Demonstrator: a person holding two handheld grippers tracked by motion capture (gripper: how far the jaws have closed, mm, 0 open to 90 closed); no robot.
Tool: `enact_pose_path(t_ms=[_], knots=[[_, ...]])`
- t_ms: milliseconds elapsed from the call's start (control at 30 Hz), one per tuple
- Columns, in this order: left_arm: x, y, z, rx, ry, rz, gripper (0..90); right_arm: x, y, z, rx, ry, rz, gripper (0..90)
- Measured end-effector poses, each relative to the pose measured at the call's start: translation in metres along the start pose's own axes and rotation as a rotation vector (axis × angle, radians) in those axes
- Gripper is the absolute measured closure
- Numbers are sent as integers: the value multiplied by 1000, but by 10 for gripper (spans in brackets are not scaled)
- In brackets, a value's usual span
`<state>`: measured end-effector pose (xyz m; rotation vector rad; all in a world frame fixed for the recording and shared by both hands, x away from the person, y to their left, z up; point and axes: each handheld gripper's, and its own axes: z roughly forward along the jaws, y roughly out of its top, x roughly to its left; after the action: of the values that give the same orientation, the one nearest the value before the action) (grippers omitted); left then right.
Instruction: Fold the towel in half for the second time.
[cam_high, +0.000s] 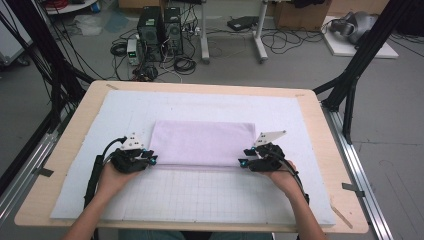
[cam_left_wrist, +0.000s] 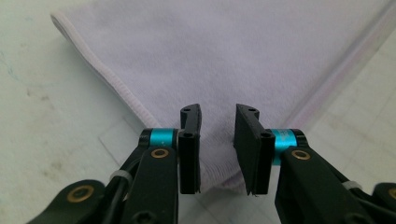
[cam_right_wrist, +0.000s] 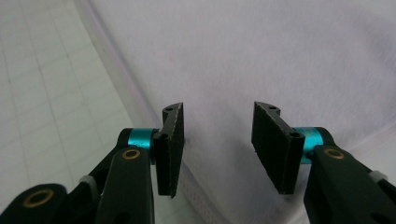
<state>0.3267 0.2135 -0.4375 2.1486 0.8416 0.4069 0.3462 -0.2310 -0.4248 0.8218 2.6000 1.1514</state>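
Note:
A pale lilac cloth (cam_high: 202, 142) lies folded into a flat rectangle on the white gridded mat (cam_high: 200, 197). My left gripper (cam_high: 152, 159) sits at its near left corner. In the left gripper view the jaws (cam_left_wrist: 218, 140) stand apart over that corner of the cloth (cam_left_wrist: 210, 56), with the pads not pressing on it. My right gripper (cam_high: 242, 162) sits at the near right corner. There the jaws (cam_right_wrist: 217, 140) stand wider apart above the cloth (cam_right_wrist: 261, 56) near its hemmed edge, nothing pinched. A hand holds each gripper from the near side.
The mat covers most of a wooden table (cam_high: 75, 145). Black frame posts (cam_high: 350, 85) stand at the table's left and right sides. Beyond the far edge are computer towers (cam_high: 160, 32), cables and a desk's legs on the floor.

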Motion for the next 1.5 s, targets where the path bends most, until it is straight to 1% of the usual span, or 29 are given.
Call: enact_pose_path(t_ms=[33,100,133,167,200,233,267,300,333,400,467,500,600,633,667,733,767,833,867,900,933,967,1100,1200,1333,1400,1500], knots=[[0,-2,0,-5,-4,-9,716,1,-4,2,9,-7,1,537],[-1,-2,-1,-3,2,0,716,3,-11,5,21,-15,-3,547],[-2,-2,-1,2,6,12,713,3,-14,5,20,-20,-2,549],[-3,-3,-1,-1,9,15,710,4,-16,5,4,-25,0,551],[-2,-3,-1,3,5,16,707,5,-17,5,0,-29,5,553],[-1,-3,-1,1,2,11,704,6,-18,5,-9,-36,-4,553],[-1,-3,-1,-4,-4,-2,697,6,-19,5,-8,-38,-1,552],[0,-3,-2,-3,-9,-4,683,6,-19,4,-11,-39,2,547],[1,-2,-2,-5,-10,-10,665,7,-18,4,-16,-36,7,538],[1,-1,-5,-31,-15,-32,603,8,-16,3,-24,-35,9,494],[2,0,-9,-48,-17,-43,566,7,-12,0,-48,-37,19,457],[2,1,-10,-61,-18,-55,539,7,-10,-3,-68,-39,25,445],[1,3,-17,-89,-12,-69,455,7,-1,-9,-111,-54,49,351],[1,4,-19,-101,-9,-76,431,7,2,-11,-133,-58,60,326],[1,4,-21,-108,-6,-80,406,8,5,-13,-149,-57,72,300],[0,5,-26,-120,-5,-89,351,11,10,-17,-176,-72,73,264],[-1,5,-27,-130,-7,-96,332,12,12,-19,-192,-70,80,252],[-3,6,-32,-141,-6,-95,307,16,15,-22,-214,-75,88,215],[-4,6,-34,-147,-6,-92,299,17,15,-22,-221,-84,93,201],[-6,7,-36,-150,-7,-90,291,19,16,-22,-223,-79,101,185],[-8,7,-37,-150,-2,-84,285,20,16,-22,-220,-75,106,150],[-9,7,-39,-150,4,-77,277,22,16,-22,-213,-84,112,129],[-14,7,-45,-147,10,-55,264,30,14,-24,-212,-92,95,126],[-15,6,-50,-161,7,-67,260,33,11,-28,-214,-99,81,126],[-17,5,-56,-170,9,-63,260,35,5,-34,-220,-97,87,126],[-18,3,-57,-170,9,-58,260,35,1,-35,-223,-99,85,126],[-20,2,-58,-165,11,-52,261,34,-3,-38,-232,-100,95,126]])
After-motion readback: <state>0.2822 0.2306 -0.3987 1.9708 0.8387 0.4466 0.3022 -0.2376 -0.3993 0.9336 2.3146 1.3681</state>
